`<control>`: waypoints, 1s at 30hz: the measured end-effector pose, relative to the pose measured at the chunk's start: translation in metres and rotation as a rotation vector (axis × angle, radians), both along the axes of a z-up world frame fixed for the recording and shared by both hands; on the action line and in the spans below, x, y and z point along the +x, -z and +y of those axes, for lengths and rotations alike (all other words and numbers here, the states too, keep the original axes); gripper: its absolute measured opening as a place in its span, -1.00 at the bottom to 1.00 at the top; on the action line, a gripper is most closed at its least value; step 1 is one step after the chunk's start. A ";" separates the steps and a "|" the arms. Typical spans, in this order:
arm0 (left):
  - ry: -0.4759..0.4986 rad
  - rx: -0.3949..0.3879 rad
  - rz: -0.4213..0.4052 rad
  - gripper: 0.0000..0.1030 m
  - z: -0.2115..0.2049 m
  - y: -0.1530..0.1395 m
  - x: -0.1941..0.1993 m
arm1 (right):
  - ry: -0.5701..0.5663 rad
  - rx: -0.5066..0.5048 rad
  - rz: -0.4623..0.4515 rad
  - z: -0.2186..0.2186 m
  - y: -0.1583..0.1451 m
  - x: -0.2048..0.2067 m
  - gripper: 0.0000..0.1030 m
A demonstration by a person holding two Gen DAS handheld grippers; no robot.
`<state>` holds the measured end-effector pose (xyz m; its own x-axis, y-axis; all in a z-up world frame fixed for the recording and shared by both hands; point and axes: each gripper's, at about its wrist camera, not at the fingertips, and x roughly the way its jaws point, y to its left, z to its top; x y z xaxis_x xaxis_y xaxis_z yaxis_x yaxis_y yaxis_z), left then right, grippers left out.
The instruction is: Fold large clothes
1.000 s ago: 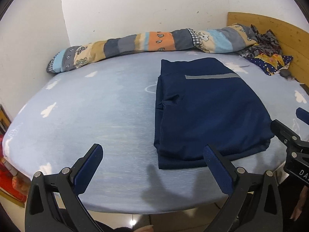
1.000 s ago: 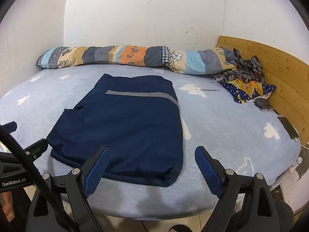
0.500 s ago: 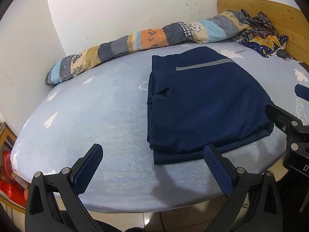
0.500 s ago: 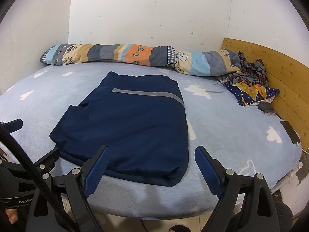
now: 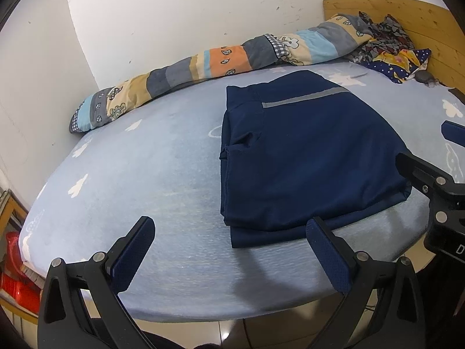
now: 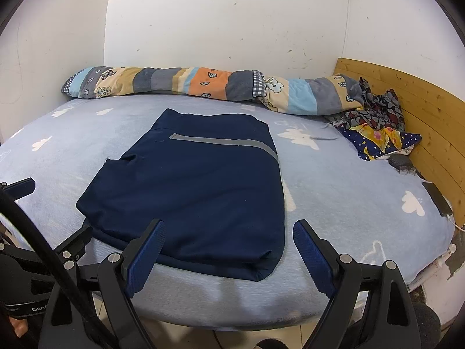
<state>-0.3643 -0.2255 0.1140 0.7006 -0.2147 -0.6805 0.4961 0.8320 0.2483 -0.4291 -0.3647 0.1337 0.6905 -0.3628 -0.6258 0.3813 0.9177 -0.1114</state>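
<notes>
- Left wrist view: navy garment (image 5: 308, 157), folded into a layered rectangle with a grey stripe across its far end, lying flat on pale blue bed (image 5: 145, 174) printed with white clouds, toward the near right edge.
- Rolled patchwork quilt (image 5: 221, 61) stretched along the white wall at the far side; crumpled patterned clothes (image 5: 389, 49) heaped against wooden headboard (image 5: 418, 14) at far right.
- Red object (image 5: 14, 270) beside the bed at lower left, kind not clear.
- Left gripper (image 5: 229, 256) poised over the near edge of the bed, blue-padded fingers (image 5: 132, 257) spread wide, nothing between them, right finger tip overlapping the garment's near hem in the picture, contact not clear.
- Right gripper (image 5: 430, 157) entering from the right edge, just beside the garment's right corner.
- Right wrist view: same navy garment (image 6: 197, 192) at centre of the bed (image 6: 348, 192), near hem at the mattress edge; quilt (image 6: 203, 85) behind it, patterned clothes (image 6: 375, 128) by the headboard (image 6: 430, 110).
- Dark phone (image 6: 437, 199) lying at the bed's right edge beside the headboard.
- Right gripper (image 6: 229, 247) spread wide and empty, left finger over the garment's near hem, right finger over bare sheet.
- Left gripper (image 6: 55, 212) visible at lower left, near the garment's left corner.
</notes>
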 end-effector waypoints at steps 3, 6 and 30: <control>0.004 0.004 -0.004 1.00 -0.001 0.000 -0.001 | -0.001 0.001 0.002 0.000 0.000 0.000 0.79; 0.006 0.005 -0.005 1.00 -0.001 0.000 -0.002 | -0.002 -0.001 0.001 0.000 0.000 -0.001 0.79; 0.008 0.017 -0.022 1.00 -0.003 -0.001 -0.003 | -0.002 -0.002 -0.001 0.002 -0.001 0.000 0.79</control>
